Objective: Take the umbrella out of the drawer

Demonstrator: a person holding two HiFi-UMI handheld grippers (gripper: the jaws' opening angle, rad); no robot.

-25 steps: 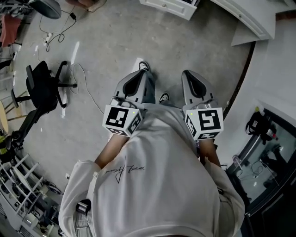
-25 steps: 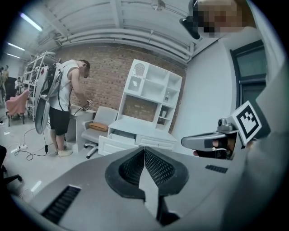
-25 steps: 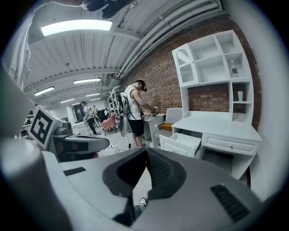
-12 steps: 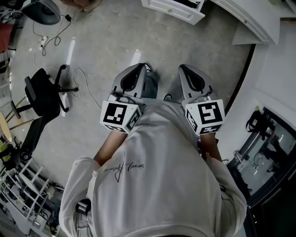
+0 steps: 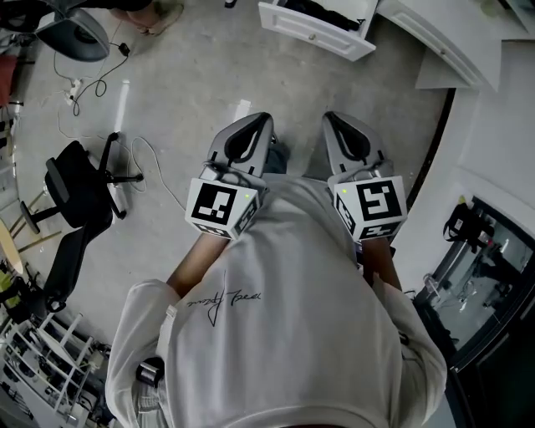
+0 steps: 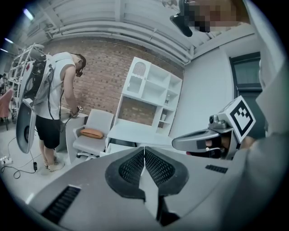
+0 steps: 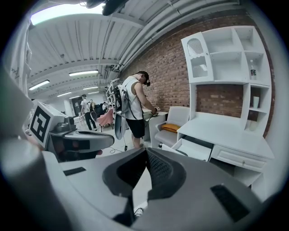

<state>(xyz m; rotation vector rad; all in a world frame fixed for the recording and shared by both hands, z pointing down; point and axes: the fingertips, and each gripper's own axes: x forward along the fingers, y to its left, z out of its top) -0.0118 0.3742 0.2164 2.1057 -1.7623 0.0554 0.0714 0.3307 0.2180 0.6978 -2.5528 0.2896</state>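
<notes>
The white desk's drawer (image 5: 318,25) stands pulled open at the top of the head view, and something dark (image 5: 322,12) lies inside it, too small to make out. In the right gripper view the same open drawer (image 7: 192,149) juts from under the desktop (image 7: 226,133). My left gripper (image 5: 263,119) and right gripper (image 5: 330,119) are held side by side in front of my chest, well short of the drawer. The left gripper (image 6: 144,151) is shut with nothing in it. My right gripper (image 7: 145,153) is also shut and holds nothing.
A white hutch with shelves (image 6: 151,88) rises over the desk. Left of it is a grey chair with an orange cushion (image 6: 92,133), beside which a person (image 6: 58,90) bends over a small table. A black office chair (image 5: 79,180) and cables (image 5: 92,75) are on the concrete floor at the left.
Both grippers have moved forward over the floor toward the desk. The open drawer now shows more fully at the top of the head view. The jaws have stayed shut.
</notes>
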